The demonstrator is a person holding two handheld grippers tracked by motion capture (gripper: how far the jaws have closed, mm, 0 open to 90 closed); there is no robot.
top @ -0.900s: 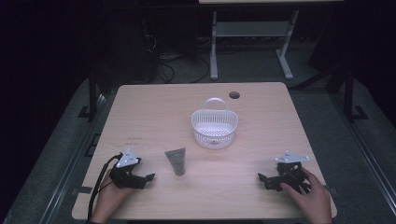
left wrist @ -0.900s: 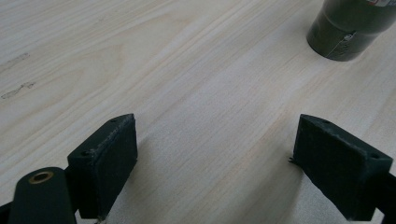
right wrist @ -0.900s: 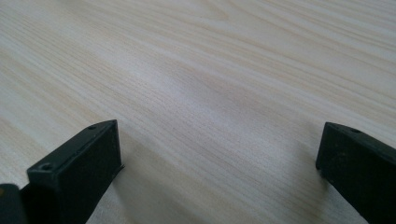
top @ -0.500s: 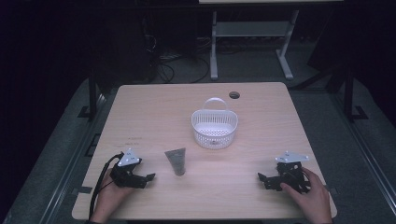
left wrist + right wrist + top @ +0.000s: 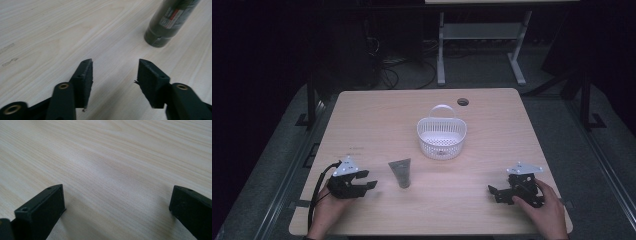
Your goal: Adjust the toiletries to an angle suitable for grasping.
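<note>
Your left gripper [image 5: 364,186] rests on the near left of the table [image 5: 377,120], jaws apart with bare wood between them; in the left gripper view [image 5: 113,75] the pads hold nothing. Compared with the frames just before, it sits in much the same place and its nose is turned a little more toward the tube [image 5: 401,173]; nothing else on the table has moved. You are, in all likelihood, at the very start: lining up for a pick, no contact made yet.

Your right gripper [image 5: 496,192] lies at the near right, well apart from everything, jaws spread wide over bare wood, as the right gripper view [image 5: 117,205] confirms.

The tube, dark grey-green, lies flat just beside your left gripper, cap end toward you. In the left gripper view [image 5: 172,21] it sits ahead and to one side of the jaws, not between them. It carries a white label with a red patch and lines of small print; the writing is too blurred to read.

Farther off, near the table's middle, stands a white basket [image 5: 441,137], empty, its handle at the far rim. Beyond it lies a round cable hole [image 5: 463,102].
</note>
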